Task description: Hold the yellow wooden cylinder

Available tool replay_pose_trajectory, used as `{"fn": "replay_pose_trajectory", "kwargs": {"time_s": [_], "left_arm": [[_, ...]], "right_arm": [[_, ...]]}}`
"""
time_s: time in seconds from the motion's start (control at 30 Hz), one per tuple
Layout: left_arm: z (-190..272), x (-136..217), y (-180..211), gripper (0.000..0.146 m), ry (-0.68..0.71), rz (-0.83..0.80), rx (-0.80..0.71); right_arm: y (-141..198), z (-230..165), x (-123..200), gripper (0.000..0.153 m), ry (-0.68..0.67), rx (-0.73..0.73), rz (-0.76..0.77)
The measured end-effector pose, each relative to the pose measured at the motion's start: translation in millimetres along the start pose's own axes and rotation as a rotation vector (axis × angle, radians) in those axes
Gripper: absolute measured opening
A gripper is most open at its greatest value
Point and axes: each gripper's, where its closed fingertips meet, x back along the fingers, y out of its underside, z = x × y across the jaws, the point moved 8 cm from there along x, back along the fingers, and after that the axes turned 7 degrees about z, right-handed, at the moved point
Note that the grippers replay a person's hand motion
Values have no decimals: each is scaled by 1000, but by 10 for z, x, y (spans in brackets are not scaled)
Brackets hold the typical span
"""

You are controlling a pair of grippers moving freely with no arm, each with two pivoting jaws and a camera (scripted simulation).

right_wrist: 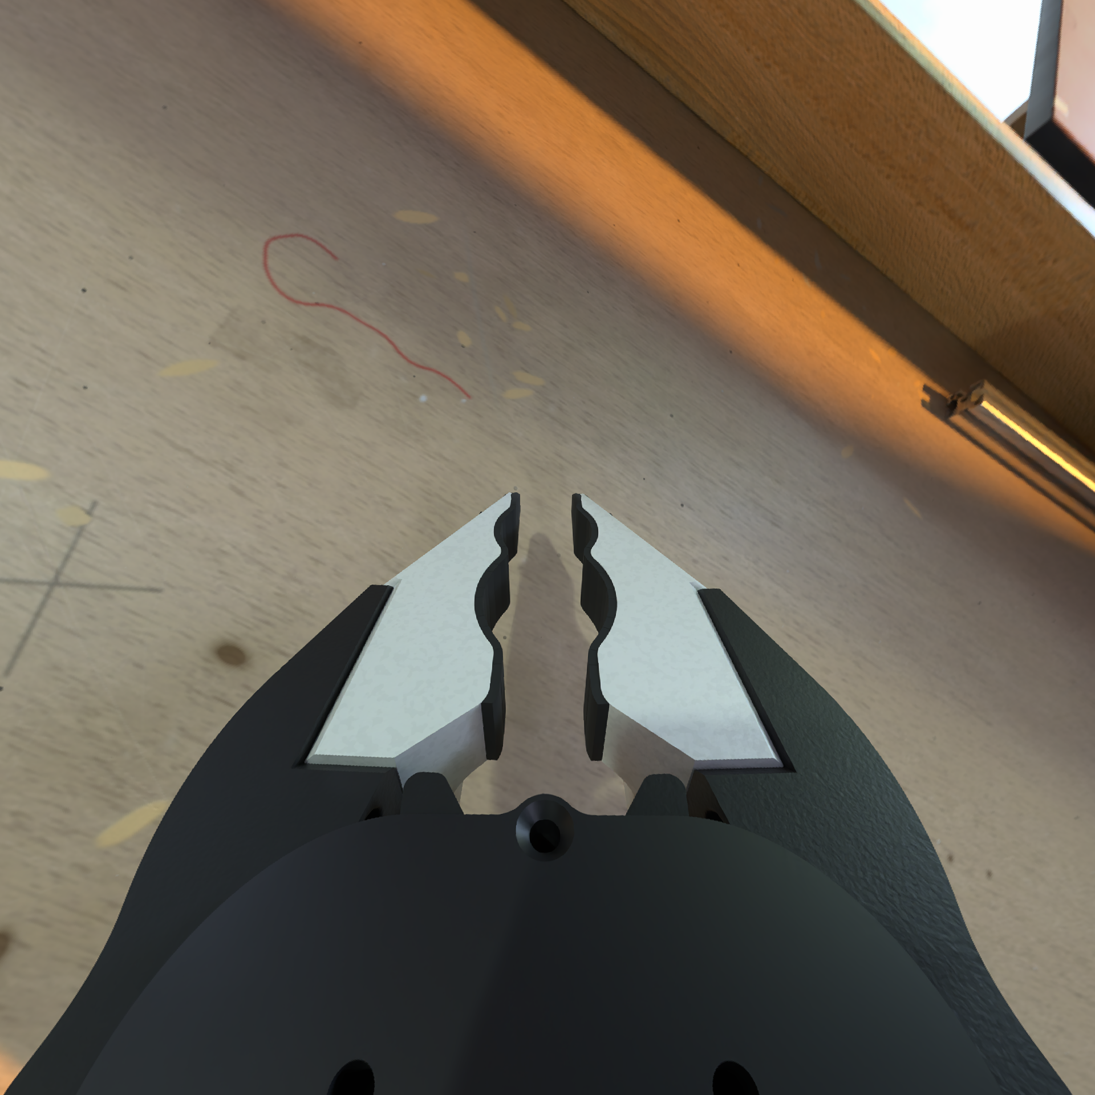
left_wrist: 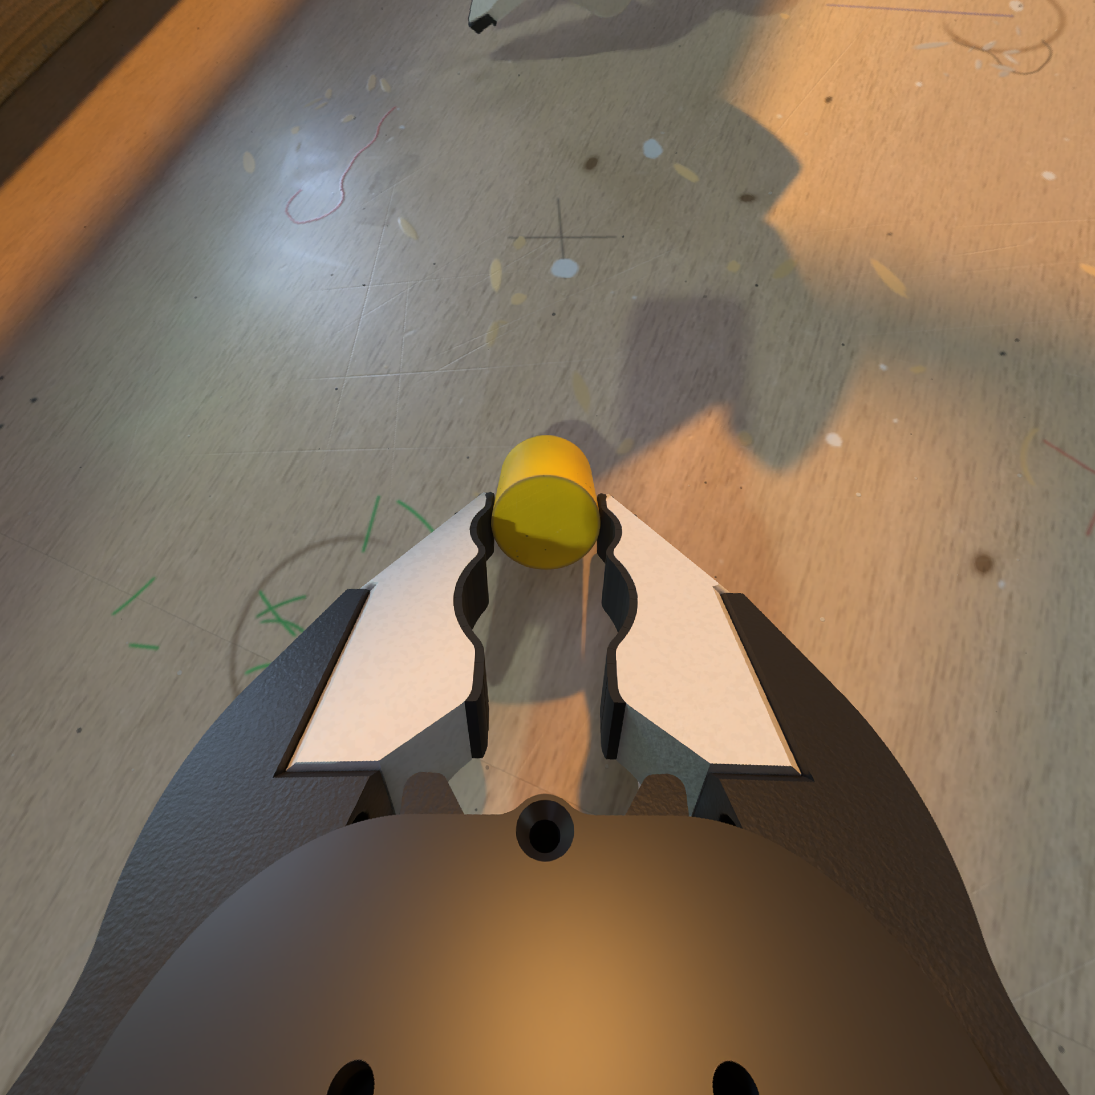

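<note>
Between the tips of my left hand-held gripper (left_wrist: 545, 521) sits the yellow wooden cylinder (left_wrist: 545, 512), pinched on both sides, its flat end facing me, lifted above the scuffed worktop (left_wrist: 237, 385) with its shadow beneath. That gripper tilts down toward the surface. Farther from the cylinder, my right hand-held gripper (right_wrist: 546, 521) holds nothing, its jaws a narrow gap apart, pointing down at bare worktop near a red scribble (right_wrist: 355, 314).
</note>
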Motion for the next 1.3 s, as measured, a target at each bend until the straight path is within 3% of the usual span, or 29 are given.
{"fn": "replay_pose_trajectory", "kwargs": {"time_s": [0.17, 0.33, 0.5, 0.63, 0.87, 1.1, 1.3], "left_arm": [[-8, 7, -6, 34, -10, 3, -5], [-52, 79, -86, 34, -69, 70, -17], [-183, 252, -207, 34, -190, 218, 13], [-212, 267, -209, 34, -207, 224, 16], [-215, 248, -189, 34, -228, 205, -14], [-226, 238, -176, 34, -215, 210, 6], [-230, 233, -172, 34, -212, 216, 11]], "right_arm": [[2, -34, -14, 16, 24, 92, -11], [22, 5, -6, 13, 32, 70, -20], [59, 96, 23, 0, 79, -10, -42], [73, 123, 56, 0, 52, -77, -61], [-7, 4, 221, 0, -60, -62, -116], [86, -44, 144, 0, -95, -48, -168], [66, 55, 102, 0, 36, -50, -117]]}}
